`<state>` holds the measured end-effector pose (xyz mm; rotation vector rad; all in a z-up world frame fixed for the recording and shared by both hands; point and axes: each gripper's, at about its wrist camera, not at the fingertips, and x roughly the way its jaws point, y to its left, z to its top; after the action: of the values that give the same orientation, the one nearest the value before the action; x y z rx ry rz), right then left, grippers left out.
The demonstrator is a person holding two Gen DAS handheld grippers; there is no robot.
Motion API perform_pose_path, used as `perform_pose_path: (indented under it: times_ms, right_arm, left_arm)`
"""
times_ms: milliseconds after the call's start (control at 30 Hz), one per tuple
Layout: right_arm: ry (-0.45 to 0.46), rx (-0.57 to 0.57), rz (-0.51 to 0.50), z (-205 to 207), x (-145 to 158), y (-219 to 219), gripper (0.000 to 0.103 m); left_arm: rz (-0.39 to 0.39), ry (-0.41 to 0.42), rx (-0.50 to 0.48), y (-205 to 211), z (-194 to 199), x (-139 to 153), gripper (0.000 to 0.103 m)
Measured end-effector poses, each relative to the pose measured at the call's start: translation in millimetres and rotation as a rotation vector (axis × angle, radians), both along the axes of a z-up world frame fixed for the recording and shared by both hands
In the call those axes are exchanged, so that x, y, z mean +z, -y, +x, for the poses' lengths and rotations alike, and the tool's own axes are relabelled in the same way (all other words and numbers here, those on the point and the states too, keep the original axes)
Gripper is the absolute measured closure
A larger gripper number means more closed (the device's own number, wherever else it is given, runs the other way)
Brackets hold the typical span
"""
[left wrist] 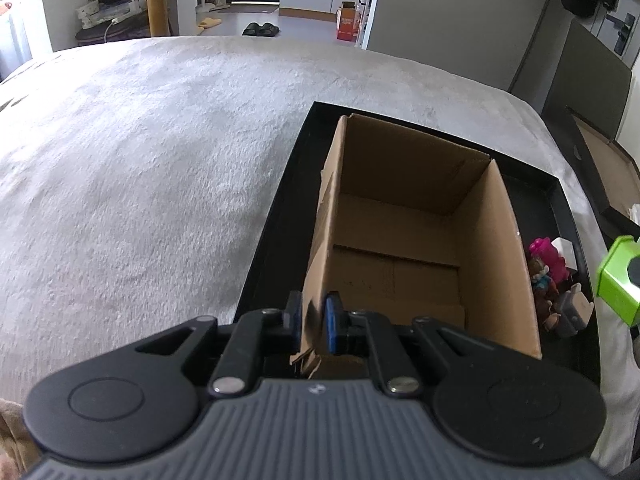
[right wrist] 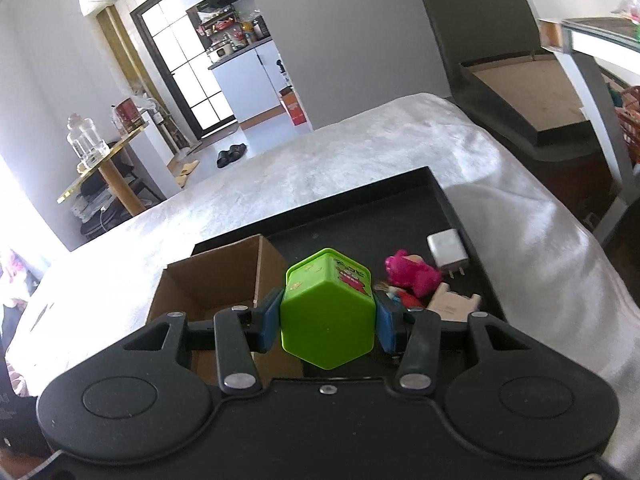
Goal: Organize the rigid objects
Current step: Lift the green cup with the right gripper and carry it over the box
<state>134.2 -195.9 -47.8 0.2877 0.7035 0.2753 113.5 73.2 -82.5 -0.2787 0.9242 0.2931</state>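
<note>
Right gripper (right wrist: 327,320), jaws clamped on two opposite flat sides of the green hexagonal tin (right wrist: 327,312), held above the black tray (right wrist: 400,196), right of the cardboard box (right wrist: 216,276). Left gripper (left wrist: 312,320), jaws pinched shut on the cardboard box's near wall. The tin looks rigid, light and smooth, possibly slippery; its flat faces suit gripping.

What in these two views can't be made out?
- Left wrist view: the small toys beside the cardboard box are partly hidden by its wall; too small to identify.
- Left wrist view: the green tin is cut off by the right edge.
- Right wrist view: the box floor is hidden by the right gripper and tin.
</note>
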Motion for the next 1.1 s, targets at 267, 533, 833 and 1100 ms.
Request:
perform_pose_path:
  times_ms: [267,533,833,1100]
  right_arm:
    - [0.012,0.026,-0.008,3.2,5.0,-23.4,0.056]
    - [0.017,0.072,-0.008,7.5,7.6,-50.3,0.056]
    - [-0.004,0.136,-0.011,16.6,4.5,-84.7,0.056]
    - [-0.03,0.17,-0.027,26.2,-0.6,-108.3,0.056]
  left_arm:
    - [-0.01,-0.002,0.005,-2.7,0.4,-3.6,0.093]
    - [-0.024,0.001,0.004,-4.5,1.1,-6.2,0.094]
    - [-0.036,0.006,0.006,-7.2,1.1,-8.1,0.094]
    - [-0.058,0.016,0.019,-13.5,1.3,-8.5,0.093]
